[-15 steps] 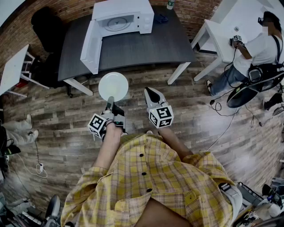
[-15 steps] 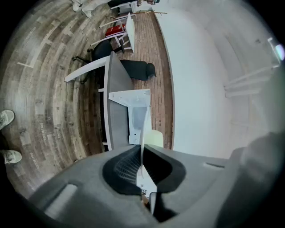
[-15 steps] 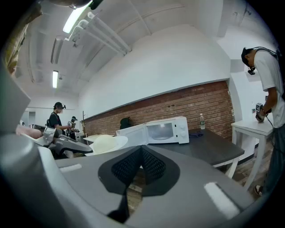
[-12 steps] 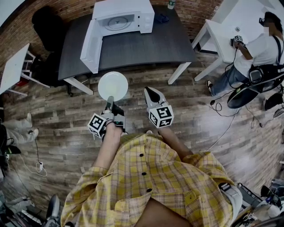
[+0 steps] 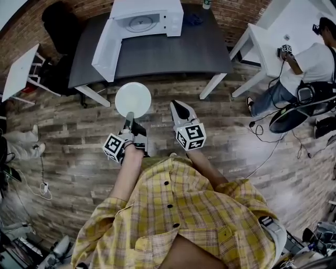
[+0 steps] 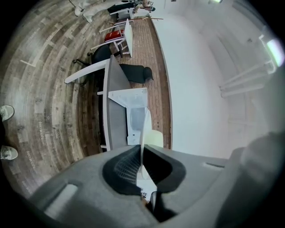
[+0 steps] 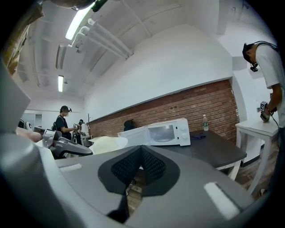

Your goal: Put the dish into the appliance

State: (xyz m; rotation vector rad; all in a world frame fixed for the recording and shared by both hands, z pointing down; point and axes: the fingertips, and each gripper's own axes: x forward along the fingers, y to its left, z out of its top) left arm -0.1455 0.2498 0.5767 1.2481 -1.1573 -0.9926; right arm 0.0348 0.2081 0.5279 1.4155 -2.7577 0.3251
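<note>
A round white plate (image 5: 133, 100) hangs over the wooden floor, short of the dark table (image 5: 173, 52). My left gripper (image 5: 128, 120) is shut on its near rim. In the left gripper view the plate (image 6: 143, 138) shows edge-on, pinched between the jaws. The white microwave (image 5: 146, 21) stands at the table's far side with its door (image 5: 106, 50) swung wide open, and a glass turntable shows inside. My right gripper (image 5: 179, 111) hovers beside the plate, shut and empty. In the right gripper view the microwave (image 7: 167, 132) is ahead and the plate (image 7: 107, 144) is at the left.
A person (image 5: 310, 60) works at a white table (image 5: 262, 39) at the right. A bottle (image 5: 206, 4) stands at the dark table's back edge. A small white table (image 5: 18, 73) and a black chair (image 5: 58, 21) are at the left. Cables lie on the floor.
Both grippers and the plate have moved slightly nearer the table; the view has shifted forward. The grip on the plate is unchanged.
</note>
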